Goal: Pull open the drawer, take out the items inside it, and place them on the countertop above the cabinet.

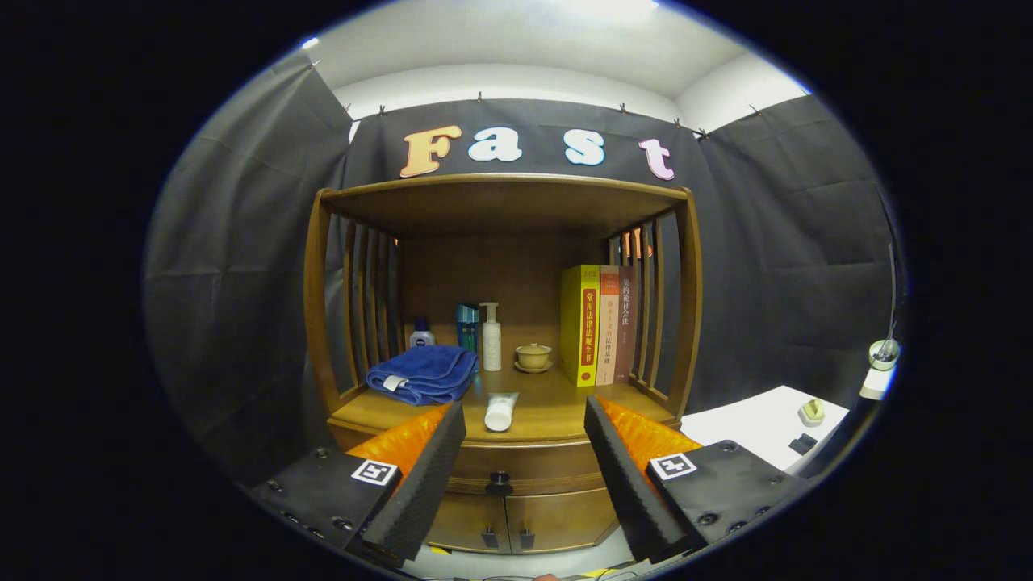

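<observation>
the gripper (524, 476) is spread wide, grasping nothing, fingers framing the dark round knob (499, 482) of the shut wooden drawer (524, 466), likely lined up for it. beyond, a white tube (500, 411) and folded blue towel (424, 375) lie on the brown wooden countertop (557, 407).

The shut drawer (516, 468) hides whatever lies inside it.

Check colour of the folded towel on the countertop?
Blue, in the gripper view: folded towel, beyond the open jaws.
</observation>
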Action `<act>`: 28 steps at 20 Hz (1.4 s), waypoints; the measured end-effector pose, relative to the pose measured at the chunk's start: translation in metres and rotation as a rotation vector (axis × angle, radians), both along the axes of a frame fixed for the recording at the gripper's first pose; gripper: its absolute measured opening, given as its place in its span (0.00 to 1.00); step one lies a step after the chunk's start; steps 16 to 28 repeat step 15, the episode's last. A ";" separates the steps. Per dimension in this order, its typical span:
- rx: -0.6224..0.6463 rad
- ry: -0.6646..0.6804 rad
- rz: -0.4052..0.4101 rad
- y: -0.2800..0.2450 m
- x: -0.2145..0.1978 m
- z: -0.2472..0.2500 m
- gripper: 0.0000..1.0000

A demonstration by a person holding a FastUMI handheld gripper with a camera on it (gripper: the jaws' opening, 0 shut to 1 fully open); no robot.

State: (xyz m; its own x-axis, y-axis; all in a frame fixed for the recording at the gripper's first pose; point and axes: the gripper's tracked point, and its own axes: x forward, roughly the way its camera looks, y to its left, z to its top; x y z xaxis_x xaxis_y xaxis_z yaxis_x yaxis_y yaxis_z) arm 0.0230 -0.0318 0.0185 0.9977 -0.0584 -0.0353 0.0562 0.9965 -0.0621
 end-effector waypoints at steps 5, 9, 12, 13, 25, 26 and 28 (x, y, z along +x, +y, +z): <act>-0.001 0.007 0.004 0.002 0.000 -0.003 0.98; -0.008 0.004 0.006 0.002 0.001 -0.003 0.98; -0.007 0.005 0.007 0.002 0.003 -0.003 0.98; -0.005 0.006 0.008 0.003 0.003 -0.003 0.98; -0.006 0.009 0.010 0.004 0.003 -0.005 0.98; -0.006 0.009 0.010 0.004 0.003 -0.005 0.98; -0.006 0.009 0.010 0.004 0.003 -0.005 0.98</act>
